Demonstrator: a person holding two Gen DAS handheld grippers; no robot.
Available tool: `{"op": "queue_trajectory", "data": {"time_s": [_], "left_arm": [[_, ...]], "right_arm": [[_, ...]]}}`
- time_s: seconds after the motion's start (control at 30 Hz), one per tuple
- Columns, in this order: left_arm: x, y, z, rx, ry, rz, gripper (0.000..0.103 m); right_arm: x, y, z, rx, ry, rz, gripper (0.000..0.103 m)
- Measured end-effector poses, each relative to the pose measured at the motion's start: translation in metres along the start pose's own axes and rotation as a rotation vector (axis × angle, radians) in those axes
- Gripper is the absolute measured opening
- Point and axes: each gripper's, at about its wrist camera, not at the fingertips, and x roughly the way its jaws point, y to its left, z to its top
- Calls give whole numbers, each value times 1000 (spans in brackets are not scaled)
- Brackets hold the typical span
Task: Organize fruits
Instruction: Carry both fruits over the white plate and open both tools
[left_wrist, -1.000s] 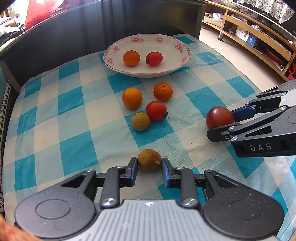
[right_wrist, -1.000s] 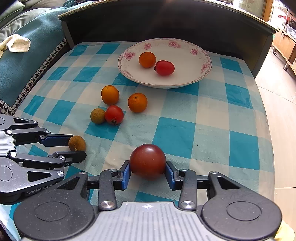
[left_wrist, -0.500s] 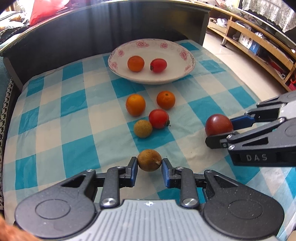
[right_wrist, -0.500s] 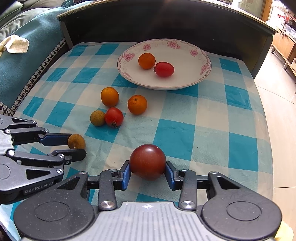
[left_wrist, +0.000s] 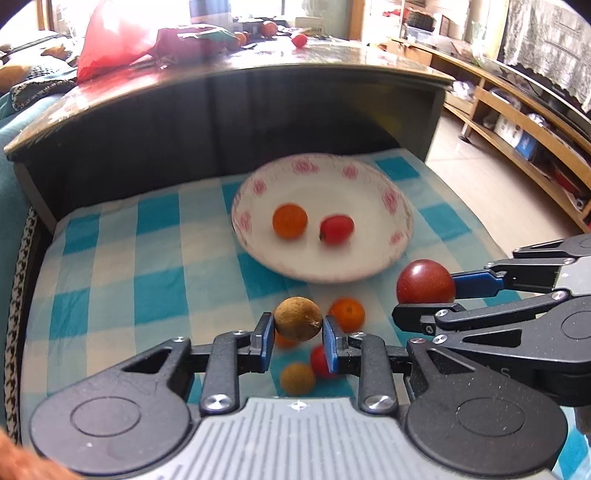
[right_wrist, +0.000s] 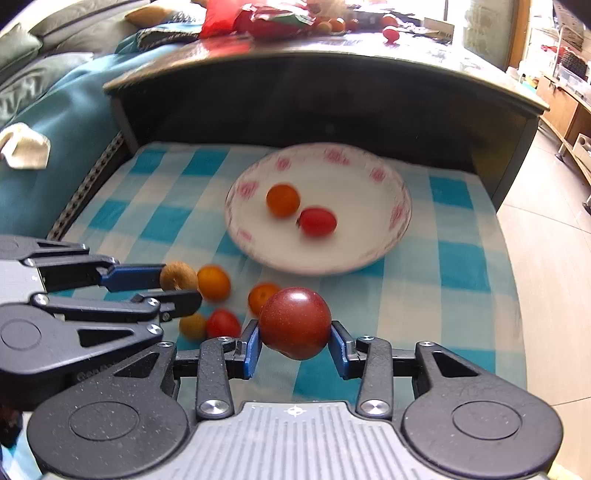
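The left wrist view takes in shelves (left_wrist: 524, 122) along the far right wall, while the right wrist view shows a teal sofa (right_wrist: 55, 122) with a pale cloth (right_wrist: 24, 151) lying on it. Each view also catches the other tool from the side. Both grippers tilt steeply down toward a checked cloth (left_wrist: 122, 266) and sit side by side, close together. The left gripper (left_wrist: 297, 330) is clenched on a brown longan (left_wrist: 297, 318), which sits between the blue tips of its fingers (left_wrist: 265, 341), clear of the cloth. The right gripper (right_wrist: 294, 345) grasps a dark plum (right_wrist: 294, 322) the same way, its fingers (right_wrist: 250, 349) pressed on either side, the fruit raised above the cloth. Ahead of both lies a flowered plate (right_wrist: 388, 236) holding an orange (right_wrist: 283, 200) and a red tomato (right_wrist: 317, 221), touching or nearly so. Below the held fruit, on the cloth just before the plate, rest two more oranges (right_wrist: 213, 282), a second tomato (right_wrist: 223, 324) and a second longan (right_wrist: 192, 326), partly hidden by the fingers in the left view. The background is blurred.
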Motion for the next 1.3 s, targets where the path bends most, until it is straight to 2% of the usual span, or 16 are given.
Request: {"op": "queue_trajectory", "data": {"time_s": [0.17,0.33,0.5,0.8,1.13,1.3], "left_arm": [[22,-1,22,-13,-9,13,38],[42,-2,28,-20,3,25,37],[50,1,31,-35,3,30,37],[52,2,34,-55,-16,18,38],[44,7,39,-87,-51,19,48],[38,9,39,-89,-55,21,48]], "right_arm": [[14,-19,25,54,-31,-23,33],[33,-32,30,75,-22,-31,34],[39,-32,38,46,-51,-37,34],[42,-40,44,59,-76,-19,37],[31,-43,47,80,-131,-12,42],[24,-42,44,79,-143,-14,42]]}}
